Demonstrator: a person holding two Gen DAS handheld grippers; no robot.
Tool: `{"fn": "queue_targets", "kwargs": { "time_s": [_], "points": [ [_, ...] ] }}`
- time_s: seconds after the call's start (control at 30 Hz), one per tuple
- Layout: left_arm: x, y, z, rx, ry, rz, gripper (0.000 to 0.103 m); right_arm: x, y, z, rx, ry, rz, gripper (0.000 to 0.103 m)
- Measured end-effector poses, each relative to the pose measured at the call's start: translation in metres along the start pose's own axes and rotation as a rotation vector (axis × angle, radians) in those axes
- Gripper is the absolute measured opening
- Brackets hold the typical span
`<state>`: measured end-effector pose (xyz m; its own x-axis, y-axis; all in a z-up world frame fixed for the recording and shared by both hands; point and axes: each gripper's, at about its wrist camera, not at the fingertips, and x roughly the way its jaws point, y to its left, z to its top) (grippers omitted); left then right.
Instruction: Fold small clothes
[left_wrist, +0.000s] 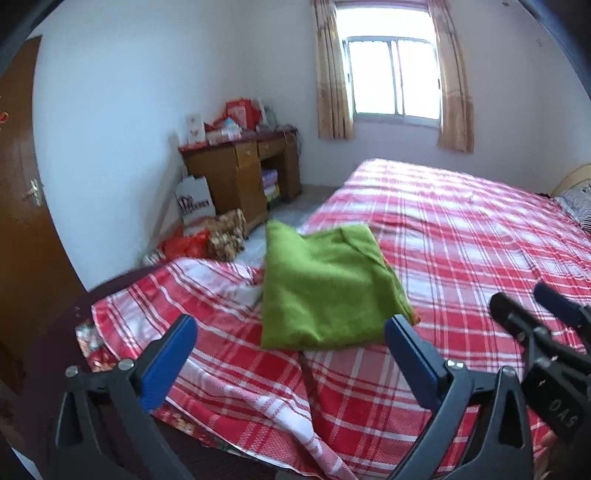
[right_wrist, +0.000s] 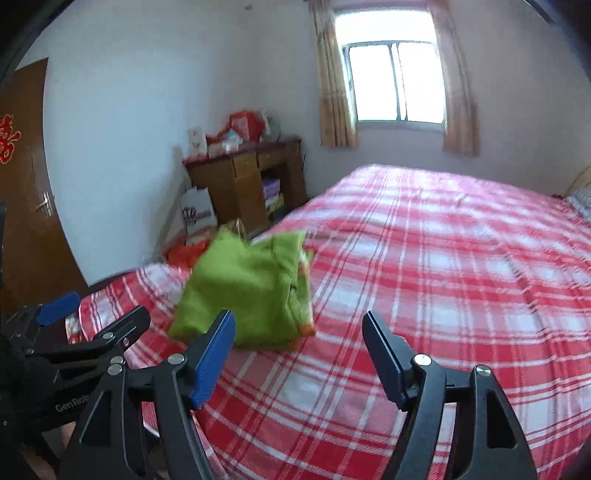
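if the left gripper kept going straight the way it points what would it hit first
Most likely the folded green garment, which lies straight ahead between the open fingers of the left gripper on the red plaid bedsheet. Depth is unclear; a steeper line would meet the sheet first.

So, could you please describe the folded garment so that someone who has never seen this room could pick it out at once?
Start at the large bed with the red and white checked sheet, which fills most of the room under the window. On its near corner, the one toward the wooden desk, lies the green garment, folded into a rough square. It is the only plain, bright green thing there.
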<state>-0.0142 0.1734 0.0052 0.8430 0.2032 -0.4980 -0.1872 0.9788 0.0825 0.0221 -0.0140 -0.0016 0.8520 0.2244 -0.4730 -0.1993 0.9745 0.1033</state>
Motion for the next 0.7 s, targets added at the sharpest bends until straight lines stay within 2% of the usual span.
{"fn": "queue_targets", "kwargs": {
  "time_s": [0.1, 0.3, 0.43, 0.7],
  "points": [
    [-0.014, 0.0, 0.005, -0.008, -0.045, 0.002, 0.103, -0.023, 0.0, 0.01, 0.003, -0.08, -0.014, 0.081],
    [-0.041, 0.002, 0.014, -0.024, -0.121, 0.005, 0.103, -0.057, 0.001, 0.022, 0.014, -0.182, -0.011, 0.083],
    [-0.055, 0.001, 0.017, -0.019, -0.164, 0.014, 0.103, -0.07, 0.002, 0.025, 0.015, -0.224, -0.013, 0.084],
    [-0.058, -0.004, 0.015, 0.002, -0.18, 0.014, 0.103, -0.081, -0.002, 0.023, 0.038, -0.261, -0.021, 0.084]
  ]
}}
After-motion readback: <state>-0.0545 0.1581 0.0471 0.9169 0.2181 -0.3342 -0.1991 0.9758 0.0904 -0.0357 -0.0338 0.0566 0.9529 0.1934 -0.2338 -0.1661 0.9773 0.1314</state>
